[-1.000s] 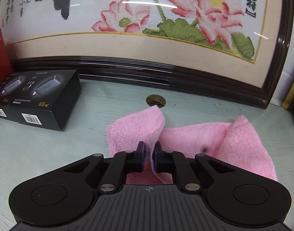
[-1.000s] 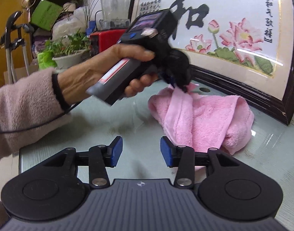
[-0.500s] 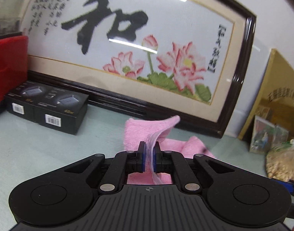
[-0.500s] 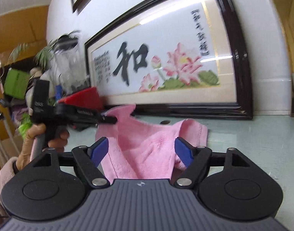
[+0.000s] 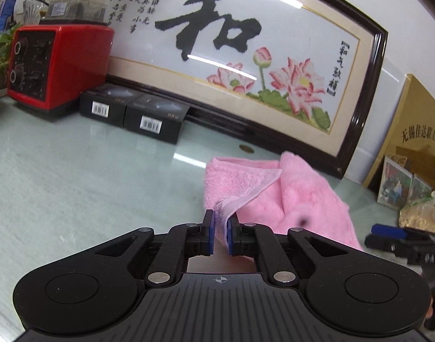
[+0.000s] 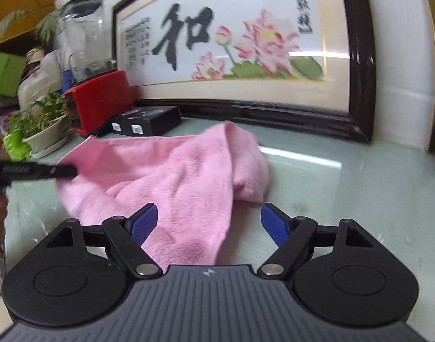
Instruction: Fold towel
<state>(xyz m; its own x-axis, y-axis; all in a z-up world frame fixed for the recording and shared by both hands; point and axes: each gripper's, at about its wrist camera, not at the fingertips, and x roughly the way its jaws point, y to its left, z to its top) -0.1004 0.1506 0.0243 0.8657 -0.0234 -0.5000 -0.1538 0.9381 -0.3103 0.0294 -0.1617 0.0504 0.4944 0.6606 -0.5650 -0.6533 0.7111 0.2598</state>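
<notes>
Your left gripper (image 5: 220, 235) has its jaws shut on the towel (image 5: 297, 199) hem, lifting one corner; the rest lies crumpled on the surface (image 5: 89, 185). No fold is made yet, so all the folding is left. Your right gripper (image 6: 210, 223) has just been opening; its jaws stand wide astride a loose edge, gripping nothing. Only the right view shows that edge, and only the left shows the pinched hem.

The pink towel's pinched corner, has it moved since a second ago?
Yes. The left gripper has drawn the pink towel corner leftward, away from the framed picture's right end, spreading it out.
</notes>
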